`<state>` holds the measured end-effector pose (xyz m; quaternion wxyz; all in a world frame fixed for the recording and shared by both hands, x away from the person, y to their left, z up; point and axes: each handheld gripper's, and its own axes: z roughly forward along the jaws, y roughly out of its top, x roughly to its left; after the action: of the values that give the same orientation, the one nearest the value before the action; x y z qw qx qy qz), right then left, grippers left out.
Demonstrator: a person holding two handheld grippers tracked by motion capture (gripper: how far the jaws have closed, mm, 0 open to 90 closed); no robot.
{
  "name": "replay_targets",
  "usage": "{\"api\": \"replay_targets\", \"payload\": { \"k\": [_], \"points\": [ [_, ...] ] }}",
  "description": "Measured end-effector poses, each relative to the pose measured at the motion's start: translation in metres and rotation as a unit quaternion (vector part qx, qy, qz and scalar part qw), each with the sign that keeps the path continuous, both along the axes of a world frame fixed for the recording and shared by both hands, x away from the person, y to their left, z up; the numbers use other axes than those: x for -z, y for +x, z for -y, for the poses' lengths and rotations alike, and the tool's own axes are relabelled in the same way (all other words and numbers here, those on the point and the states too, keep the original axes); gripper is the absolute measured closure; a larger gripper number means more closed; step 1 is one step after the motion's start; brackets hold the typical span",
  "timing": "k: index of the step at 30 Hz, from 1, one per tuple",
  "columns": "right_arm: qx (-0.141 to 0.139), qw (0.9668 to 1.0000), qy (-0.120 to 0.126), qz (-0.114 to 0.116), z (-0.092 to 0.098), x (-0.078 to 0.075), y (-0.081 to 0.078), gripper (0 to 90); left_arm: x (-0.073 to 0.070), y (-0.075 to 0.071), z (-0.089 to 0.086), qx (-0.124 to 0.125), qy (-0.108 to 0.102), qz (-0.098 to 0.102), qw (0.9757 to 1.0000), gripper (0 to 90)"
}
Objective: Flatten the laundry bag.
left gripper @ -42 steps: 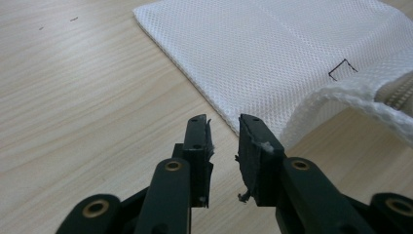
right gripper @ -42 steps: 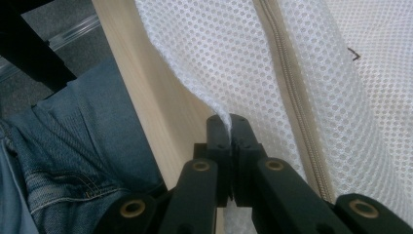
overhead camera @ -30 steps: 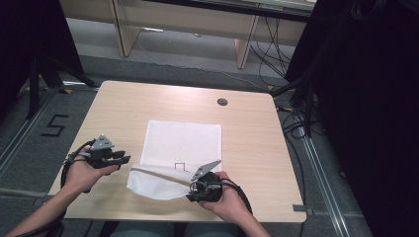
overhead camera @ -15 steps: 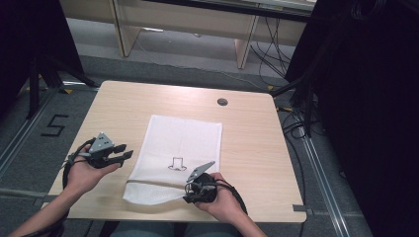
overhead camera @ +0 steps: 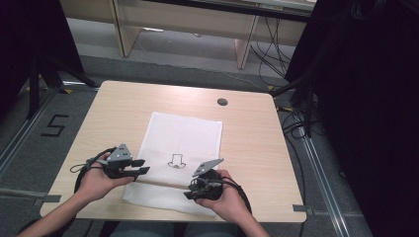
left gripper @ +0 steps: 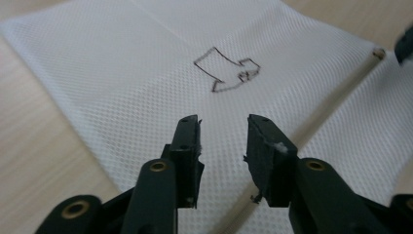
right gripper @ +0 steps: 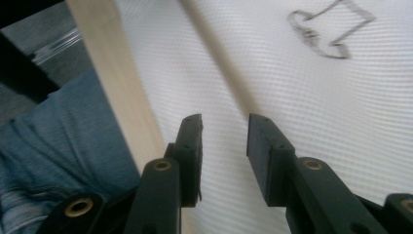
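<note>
On the wooden table (overhead camera: pixel 118 106) lies a white cloth (overhead camera: pixel 188 136), spread flat near the middle and running down to the near edge, with a small dark outline drawing (overhead camera: pixel 174 161) on it. At the left, the left gripper (overhead camera: pixel 141 167) rests in the person's left hand (overhead camera: pixel 96 180), its tips over the cloth's left edge; in the left gripper view the two black jaws stand parted above the weave with nothing between them, the drawing (left gripper: pixel 226 68) just beyond their tips. Across the near part of the cloth runs a straight fold line (overhead camera: pixel 158 183) between the two grippers, seen in the left gripper view as a ridge (left gripper: pixel 336 105) slanting away to the right. Farther right, the right gripper (overhead camera: pixel 197 190) sits in the right hand (overhead camera: pixel 225 200) over the near part of the cloth, close to the table's near edge; its jaws have just been opening, and in the right gripper view they stand apart above the cloth (right gripper: pixel 311 112), gripping nothing. That same view shows the fold as a soft crease (right gripper: pixel 221 63), the drawing (right gripper: pixel 331 29) at upper right, the table's edge (right gripper: pixel 117 92) at left, and a blue-clad leg (right gripper: pixel 58 141) below it.
</note>
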<state>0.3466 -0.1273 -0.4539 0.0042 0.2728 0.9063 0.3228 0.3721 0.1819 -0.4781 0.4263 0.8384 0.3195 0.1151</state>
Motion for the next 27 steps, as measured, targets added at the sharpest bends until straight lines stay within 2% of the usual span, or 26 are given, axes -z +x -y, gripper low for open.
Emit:
{"api": "replay_targets", "payload": {
  "k": [1, 2, 3, 4, 5, 6, 7, 8, 9, 10, 11, 13, 14, 15, 19, 22, 25, 27],
  "points": [
    [0.034, 0.9994, 0.0, 0.012, 0.012, -0.004, 0.001, 72.9, 0.003, 0.001, 0.0, 0.021, 0.016, -0.016, 0.9995, 66.9],
    [0.034, 0.9994, 0.0, 0.012, 0.012, -0.004, 0.001, 72.9, 0.003, 0.001, 0.0, 0.021, 0.016, -0.016, 0.9995, 68.1],
    [0.028, 0.9993, -0.012, 0.021, 0.018, -0.005, 0.004, 75.7, 0.005, 0.0, 0.0, 0.022, 0.019, -0.027, 0.9992, 68.1],
    [0.052, 0.9978, -0.029, 0.027, 0.023, -0.004, 0.005, 80.3, 0.008, 0.0, 0.002, 0.015, 0.011, -0.041, 0.999, 69.4],
    [0.07, 0.9954, -0.058, 0.031, 0.031, -0.001, 0.008, 84.1, 0.008, 0.0, 0.002, 0.017, 0.016, -0.042, 0.9988, 70.3],
    [0.076, 0.9945, -0.07, 0.021, 0.035, -0.001, 0.01, 86.9, 0.008, 0.002, -0.001, 0.027, 0.033, -0.04, 0.9983, 70.8],
    [0.085, 0.993, -0.082, 0.008, 0.041, 0.004, 0.013, 90.0, 0.009, 0.003, -0.001, 0.031, 0.037, -0.046, 0.9978, 72.5],
    [0.085, 0.993, -0.082, 0.008, 0.041, 0.004, 0.013, 90.0, 0.009, 0.003, -0.001, 0.031, 0.037, -0.046, 0.9978, 73.3],
    [0.092, 0.9903, -0.103, 0.006, 0.043, 0.009, 0.015, 90.0, 0.01, 0.003, -0.001, 0.03, 0.037, -0.05, 0.9976, 73.7],
    [0.092, 0.9903, -0.103, 0.006, 0.043, 0.009, 0.015, 90.0, 0.012, 0.003, -0.001, 0.025, 0.034, -0.059, 0.9974, 73.7],
    [0.087, 0.9901, -0.111, 0.004, 0.044, 0.014, 0.019, 90.0, 0.014, 0.006, -0.002, 0.033, 0.047, -0.06, 0.9965, 74.7],
    [0.088, 0.9894, -0.115, -0.005, 0.042, 0.018, 0.021, 90.0, 0.016, 0.006, -0.002, 0.029, 0.049, -0.063, 0.9963, 75.0],
    [0.088, 0.9894, -0.115, -0.005, 0.042, 0.018, 0.021, 90.0, 0.017, 0.007, -0.001, 0.025, 0.049, -0.073, 0.9958, 75.0],
    [0.084, 0.9894, -0.118, -0.007, 0.042, 0.02, 0.022, 90.0, 0.019, 0.008, -0.002, 0.025, 0.06, -0.071, 0.9954, 75.3],
    [0.084, 0.9887, -0.123, -0.012, 0.039, 0.026, 0.026, 90.0, 0.023, 0.01, 0.001, 0.022, 0.064, -0.082, 0.9944, 75.7],
    [0.086, 0.9871, -0.135, -0.003, 0.039, 0.028, 0.029, 90.0, 0.024, 0.01, 0.002, 0.032, 0.073, -0.085, 0.9932, 76.0],
    [0.089, 0.9871, -0.133, -0.005, 0.04, 0.029, 0.03, 90.0, 0.025, 0.009, 0.003, 0.029, 0.07, -0.088, 0.9932, 76.4],
    [0.092, 0.9869, -0.132, -0.009, 0.04, 0.029, 0.03, 90.0, 0.024, 0.009, 0.003, 0.037, 0.081, -0.091, 0.9919, 76.7]
  ]
}}
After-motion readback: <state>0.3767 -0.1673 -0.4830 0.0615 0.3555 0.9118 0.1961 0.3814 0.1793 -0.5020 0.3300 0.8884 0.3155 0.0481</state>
